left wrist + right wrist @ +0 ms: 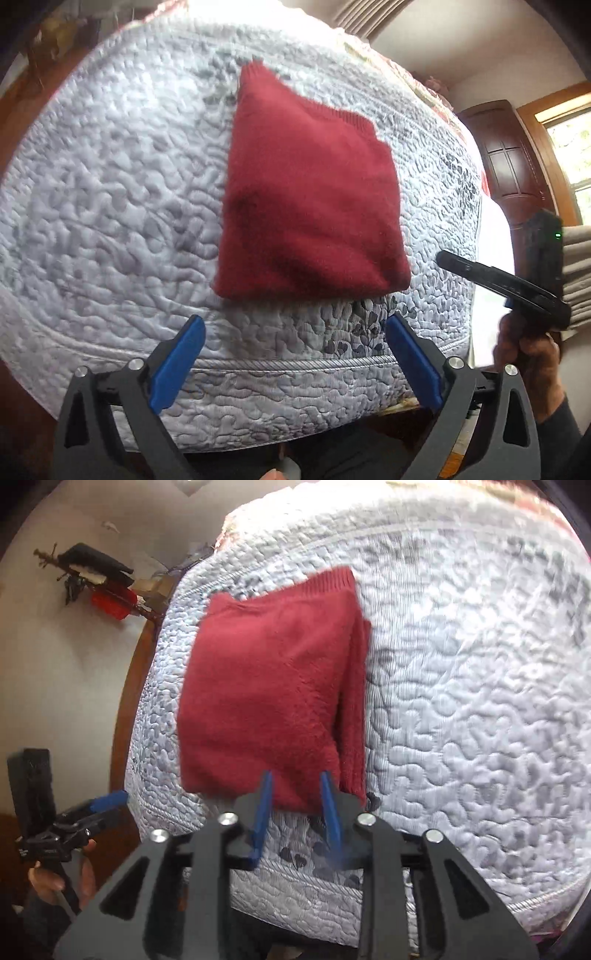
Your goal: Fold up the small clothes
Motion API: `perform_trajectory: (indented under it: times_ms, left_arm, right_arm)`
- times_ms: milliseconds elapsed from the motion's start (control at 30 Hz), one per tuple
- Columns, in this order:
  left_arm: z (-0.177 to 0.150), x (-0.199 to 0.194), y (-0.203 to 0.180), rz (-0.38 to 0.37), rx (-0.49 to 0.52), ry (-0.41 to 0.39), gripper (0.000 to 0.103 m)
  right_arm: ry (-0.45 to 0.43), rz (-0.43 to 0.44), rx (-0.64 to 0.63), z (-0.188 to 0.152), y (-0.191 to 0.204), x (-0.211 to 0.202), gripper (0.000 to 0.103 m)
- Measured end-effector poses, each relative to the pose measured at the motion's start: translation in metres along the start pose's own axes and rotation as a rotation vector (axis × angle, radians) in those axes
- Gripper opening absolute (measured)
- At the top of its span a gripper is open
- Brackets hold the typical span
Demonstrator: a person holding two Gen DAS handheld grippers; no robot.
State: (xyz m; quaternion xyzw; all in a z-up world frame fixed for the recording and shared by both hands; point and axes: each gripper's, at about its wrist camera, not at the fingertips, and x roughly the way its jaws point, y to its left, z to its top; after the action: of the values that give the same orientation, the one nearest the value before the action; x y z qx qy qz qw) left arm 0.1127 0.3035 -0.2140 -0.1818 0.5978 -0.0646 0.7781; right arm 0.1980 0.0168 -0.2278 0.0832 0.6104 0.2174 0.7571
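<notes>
A red knitted sweater [310, 192] lies folded into a thick, roughly square packet on the pale quilted mattress [110, 206], near its front edge. A ribbed hem shows along the far side of the packet, and stacked layers show down one side.

The left gripper [295, 365] hangs just in front of the mattress edge, short of the sweater. Its two blue pads [177, 365] are spread wide with nothing between them. Seen from the right wrist camera, the same tool [107, 805] sits low and off to the side, clear of the bed, with a hand [59, 878] wrapped around its handle.

The right gripper [295, 812] points at the near edge of the sweater. Its blue fingers [264, 812] are drawn in to a narrow gap, tips right at the fabric's lower fold; whether they actually pinch the cloth I cannot tell, as the picture is blurred there. From the left wrist camera it [454, 264] appears beside the mattress, gripped from below by a hand [528, 354] in a dark sleeve.
</notes>
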Motion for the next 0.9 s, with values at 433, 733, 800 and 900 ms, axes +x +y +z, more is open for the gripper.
perform_trajectory:
  times_ms: [433,733,800,900]
  left_arm:
    - [-0.046,-0.226,-0.094,0.259,-0.004,-0.201,0.099]
    - [-0.066,-0.252,-0.107,0.294,0.075,-0.263,0.099]
    - [-0.067,-0.254,-0.108,0.304,0.083,-0.27,0.099]
    - [-0.066,-0.253,-0.109,0.31,0.089,-0.269,0.099]
  right_arm:
    - [-0.203,-0.293,-0.168,-0.074,0.175,-0.197,0.1]
    - [-0.275,-0.34,-0.151,-0.088,0.194,-0.227,0.1]
    - [-0.28,-0.351,-0.144,-0.088,0.193,-0.229,0.1]
    - [-0.278,-0.353,-0.136,-0.089,0.192,-0.231,0.1]
